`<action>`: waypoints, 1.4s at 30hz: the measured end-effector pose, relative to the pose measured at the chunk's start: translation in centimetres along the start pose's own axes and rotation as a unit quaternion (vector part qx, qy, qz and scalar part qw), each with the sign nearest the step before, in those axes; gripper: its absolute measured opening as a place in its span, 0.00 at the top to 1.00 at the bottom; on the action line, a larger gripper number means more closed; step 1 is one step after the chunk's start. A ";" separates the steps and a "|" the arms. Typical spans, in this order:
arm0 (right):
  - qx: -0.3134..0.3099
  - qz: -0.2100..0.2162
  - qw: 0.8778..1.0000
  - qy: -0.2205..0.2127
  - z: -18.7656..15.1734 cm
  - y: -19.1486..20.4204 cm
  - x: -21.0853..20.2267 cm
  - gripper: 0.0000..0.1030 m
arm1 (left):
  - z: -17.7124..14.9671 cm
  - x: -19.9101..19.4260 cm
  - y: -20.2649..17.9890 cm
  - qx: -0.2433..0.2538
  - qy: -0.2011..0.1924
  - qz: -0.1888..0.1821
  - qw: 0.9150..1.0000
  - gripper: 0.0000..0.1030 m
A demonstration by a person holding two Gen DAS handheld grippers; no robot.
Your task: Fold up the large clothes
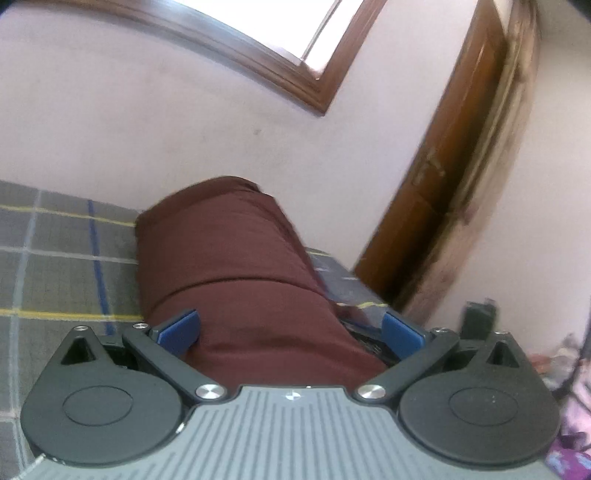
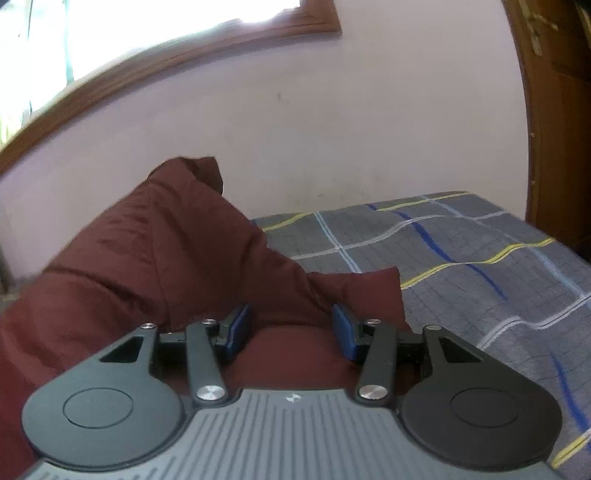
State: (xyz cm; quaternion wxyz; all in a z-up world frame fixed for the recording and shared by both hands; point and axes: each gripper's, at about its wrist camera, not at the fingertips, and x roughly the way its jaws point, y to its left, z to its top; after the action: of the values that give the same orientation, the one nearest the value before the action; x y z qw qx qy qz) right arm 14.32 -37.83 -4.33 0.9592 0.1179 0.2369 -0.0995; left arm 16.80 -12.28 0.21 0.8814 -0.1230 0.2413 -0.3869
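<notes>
Covering most of the scene under both of your grippers is the bed's plaid sheet [image 2: 461, 251], grey with white, yellow and blue lines, running back to a pale wall [image 1: 129, 129]. A wood-framed window [image 2: 166, 22] sits high on that wall, and a brown wooden door [image 1: 443, 177] stands at the far right.

On the sheet lies the maroon garment [image 1: 229, 258], your task's piece. From your left wrist view it stretches away as a long bundled strip, with a folded edge crossing it partway along. From your right wrist view it bulks up on the left, rising to a far peak near the wall, while a flatter corner of it reaches right onto the plaid.

Your left gripper [image 1: 290, 330] has its blue fingers [image 1: 181, 328] spread wide; the near end of the cloth sits between them, nothing pinched. Your right gripper [image 2: 291, 330] is parted more narrowly, its blue pads [image 2: 238, 328] standing either side of a low patch of maroon fabric without closing on it.

At the far right of the left view, some pink and purple patterned fabric [image 1: 569, 406] lies off the bed.
</notes>
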 end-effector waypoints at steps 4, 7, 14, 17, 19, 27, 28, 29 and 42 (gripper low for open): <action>-0.028 -0.009 1.000 -0.001 -0.8 -0.5 -1.0 0.55 | 0.0 1.4 -0.4 0.012 0.005 0.024 1.000 0.00; -0.033 -0.017 0.999 -0.008 -1.4 -1.3 -1.8 0.54 | 0.0 2.3 -1.0 0.033 0.008 0.040 0.999 0.00; -0.045 -0.031 0.998 -0.015 -1.6 -1.2 -1.5 0.54 | -0.7 2.9 -1.9 0.067 0.020 0.075 0.995 0.00; -0.049 -0.034 0.998 -0.016 -1.7 -0.9 -1.7 0.54 | -0.7 3.1 -1.8 0.067 0.024 0.081 0.994 0.00; -0.050 -0.032 0.998 -0.018 -1.7 -0.9 -1.8 0.54 | -0.6 3.3 -1.9 0.068 0.028 0.086 0.994 0.00; -0.057 -0.039 0.997 -0.022 -1.9 -0.5 -1.9 0.53 | -0.7 4.0 -1.9 0.068 0.038 0.100 0.992 0.00; -0.057 -0.039 0.997 -0.022 -1.9 -0.5 -1.9 0.53 | -0.7 4.0 -1.9 0.068 0.039 0.101 0.992 0.00; -0.056 -0.039 0.997 -0.022 -1.9 -0.4 -1.9 0.53 | -0.7 4.0 -1.8 0.067 0.039 0.102 0.992 0.00; -0.056 -0.036 0.997 -0.028 -1.9 -0.7 -2.1 0.51 | -1.5 4.7 -1.3 0.064 0.054 0.110 0.990 0.00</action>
State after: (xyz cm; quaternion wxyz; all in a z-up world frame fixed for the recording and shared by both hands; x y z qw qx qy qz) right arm 11.48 -37.69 -5.08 0.9663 0.0527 0.2194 -0.1238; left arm 17.96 -16.71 -2.09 0.9105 -0.0180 0.2753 -0.3081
